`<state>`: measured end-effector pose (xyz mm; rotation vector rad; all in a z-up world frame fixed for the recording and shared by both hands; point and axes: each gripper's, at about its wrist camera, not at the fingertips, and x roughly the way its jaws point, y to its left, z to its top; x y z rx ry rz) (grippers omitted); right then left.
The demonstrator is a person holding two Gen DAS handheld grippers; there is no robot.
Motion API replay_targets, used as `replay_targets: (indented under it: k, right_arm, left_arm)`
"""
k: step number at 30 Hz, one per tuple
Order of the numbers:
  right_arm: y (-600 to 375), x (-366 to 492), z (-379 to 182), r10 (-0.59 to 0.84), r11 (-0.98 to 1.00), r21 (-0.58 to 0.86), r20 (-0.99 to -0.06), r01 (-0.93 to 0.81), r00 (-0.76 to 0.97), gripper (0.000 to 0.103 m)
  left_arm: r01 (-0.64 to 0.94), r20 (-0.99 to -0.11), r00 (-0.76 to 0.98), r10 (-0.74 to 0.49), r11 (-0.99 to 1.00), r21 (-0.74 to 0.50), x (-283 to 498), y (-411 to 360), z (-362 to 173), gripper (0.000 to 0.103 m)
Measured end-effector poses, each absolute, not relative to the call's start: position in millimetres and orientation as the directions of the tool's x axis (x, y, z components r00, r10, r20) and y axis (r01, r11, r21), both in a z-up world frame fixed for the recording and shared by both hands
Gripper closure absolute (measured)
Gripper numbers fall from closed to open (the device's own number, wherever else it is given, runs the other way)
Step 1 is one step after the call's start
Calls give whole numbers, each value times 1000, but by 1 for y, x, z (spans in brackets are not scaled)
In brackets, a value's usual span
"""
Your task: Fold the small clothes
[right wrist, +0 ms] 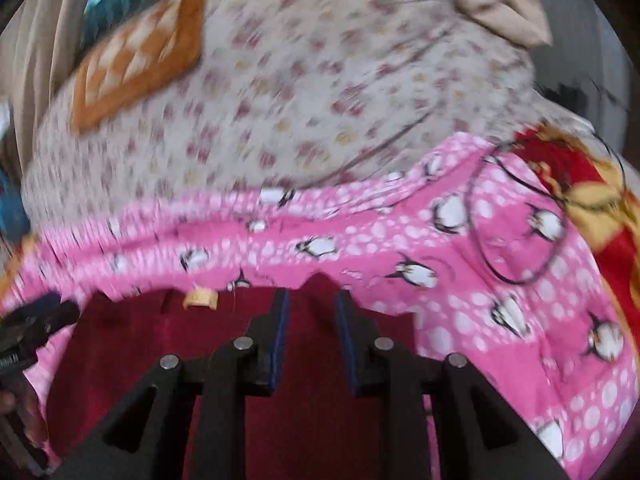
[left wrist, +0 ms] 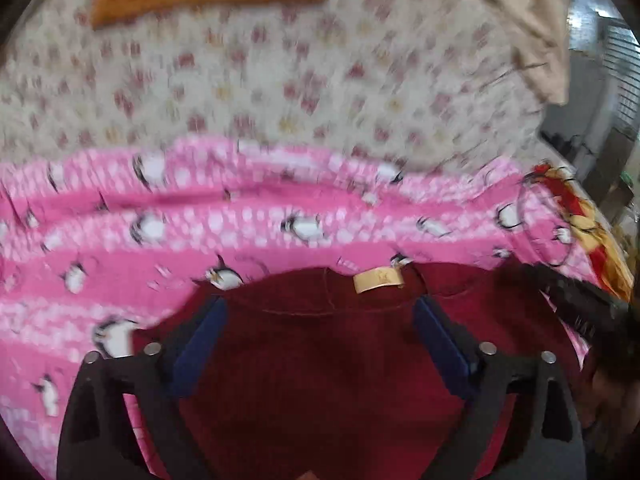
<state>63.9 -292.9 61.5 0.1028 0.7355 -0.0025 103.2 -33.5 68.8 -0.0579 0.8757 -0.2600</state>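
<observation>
The dark red garment (left wrist: 320, 360) lies flat on a pink penguin-print blanket (left wrist: 120, 240) spread over the bed, close to the bed's near edge. Its neckline, marked by a small tan label (left wrist: 378, 280), faces the far side of the bed, so the garment's long axis appears to run from the neckline back toward the person, under both grippers. Both wrist views are blurred, so the hem and sleeves cannot be made out.

The left gripper (left wrist: 320, 320) hangs just above the garment with its jaws wide apart and nothing between them; the label sits just beyond its fingertips, slightly toward its right finger. It holds no cloth.

The right gripper (right wrist: 310, 320) stands over the garment's right shoulder area, where the red cloth's far edge rises to a small peak (right wrist: 316, 282) just ahead of the fingertips. Its jaws stand narrow, with a visible gap. Red cloth shows in that gap, but whether the pads pinch it or only hover above cannot be told. In the right wrist view the label (right wrist: 200, 299) lies off to the left, and the left gripper (right wrist: 36, 320) shows at the left edge.

The garment thus lies directly below and ahead of both grippers, the left one nearer the collar's middle, the right one nearer the right edge. A thin black cord loop (right wrist: 516, 220) rests on the blanket farther right, well apart from the garment, beside a red and yellow cloth (right wrist: 592, 200).
</observation>
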Motion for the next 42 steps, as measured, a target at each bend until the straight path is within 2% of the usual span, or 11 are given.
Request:
replay_targets:
  k: [3, 4, 6, 13, 15, 19, 22, 26, 30, 37, 42]
  right_arm:
    - [-302, 93, 17, -12, 994, 56, -806, 96, 592, 75]
    - [-307, 97, 11, 24, 992, 91, -809, 84, 587, 75]
    - [-306, 106, 10, 48, 995, 91, -817, 46, 575, 71]
    - [-303, 108, 12, 63, 997, 83, -820, 8, 568, 66]
    - [-307, 108, 15, 103, 992, 123, -818, -3, 566, 60]
    - [-294, 89, 47, 76, 994, 108, -733, 6, 676, 60]
    - [-256, 63, 75, 212, 977, 116, -669, -181, 713, 57]
    - [-222, 73, 28, 167, 974, 46, -812, -223, 560, 45]
    - [-219, 76, 19, 156, 976, 33, -797, -215, 584, 39]
    - [-202, 31, 58, 155, 975, -9, -691, -222, 706, 42]
    - [-184, 33, 18, 96, 982, -37, -753, -187, 651, 26]
  left_arm:
    - [97, -843, 526, -108, 993, -66, 122, -16, 21, 43]
    - [96, -833, 530, -158, 987, -126, 120, -3, 13, 43]
    - [40, -812, 560, -162, 985, -169, 117, 10, 22, 62]
    - [59, -814, 563, -145, 989, -136, 113, 3, 21, 57]
    - [95, -811, 547, -207, 978, -186, 116, 7, 22, 49]
    - [110, -767, 558, -318, 944, -312, 97, 23, 35, 50]
    - [89, -757, 598, -261, 961, -261, 68, 26, 52, 50]
    - [70, -789, 581, -202, 978, -199, 52, 18, 36, 49]
    - [87, -763, 635, -120, 993, -84, 49, 1, 32, 44]
    - [75, -762, 631, -149, 988, -131, 51, 8, 32, 43]
    - [50, -773, 621, -131, 990, -128, 53, 5, 33, 39]
